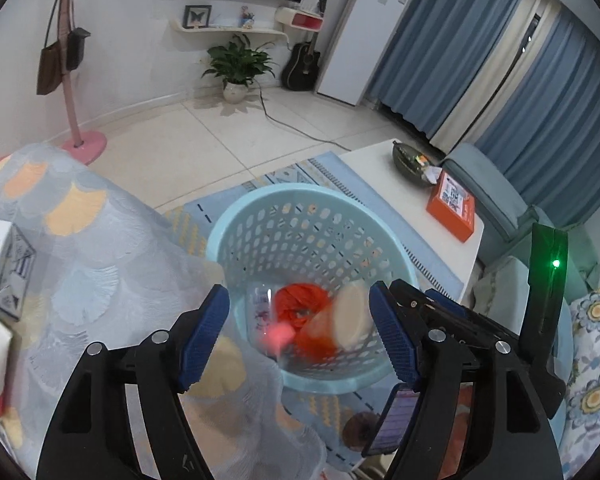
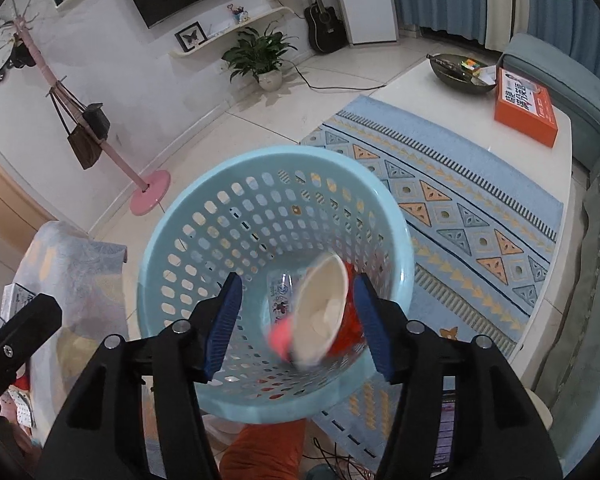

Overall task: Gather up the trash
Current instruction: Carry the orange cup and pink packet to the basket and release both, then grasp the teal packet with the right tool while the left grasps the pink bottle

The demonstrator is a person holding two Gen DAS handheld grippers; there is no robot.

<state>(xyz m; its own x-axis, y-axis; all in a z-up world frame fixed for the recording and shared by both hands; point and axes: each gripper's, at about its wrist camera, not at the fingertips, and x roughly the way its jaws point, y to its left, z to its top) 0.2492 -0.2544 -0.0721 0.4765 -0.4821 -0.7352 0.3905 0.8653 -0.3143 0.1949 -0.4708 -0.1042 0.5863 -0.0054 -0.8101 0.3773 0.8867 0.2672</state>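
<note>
A light blue perforated basket (image 1: pixel 236 216) stands on the floor rug; it also shows in the right wrist view (image 2: pixel 204 200). Inside lie a clear plastic bottle with a pink cap (image 1: pixel 262 312), red crumpled trash (image 1: pixel 300 304) and a blurred white paper cup (image 1: pixel 352 312). In the right wrist view the cup (image 2: pixel 320 304) is blurred, between the fingertips over the basket, touching neither pad. My left gripper (image 1: pixel 300 336) is open and empty above the basket's near rim. My right gripper (image 2: pixel 298 324) is open above the basket.
A cloth-covered table (image 1: pixel 80 248) with white cartons (image 1: pixel 4 260) is at the left. A white coffee table (image 2: pixel 420 92) holds an orange box (image 2: pixel 526 108) and a dark bowl (image 2: pixel 456 70). A pink coat stand (image 2: pixel 148 196), a plant (image 2: pixel 260 56) and a sofa (image 2: pixel 556 76) stand around.
</note>
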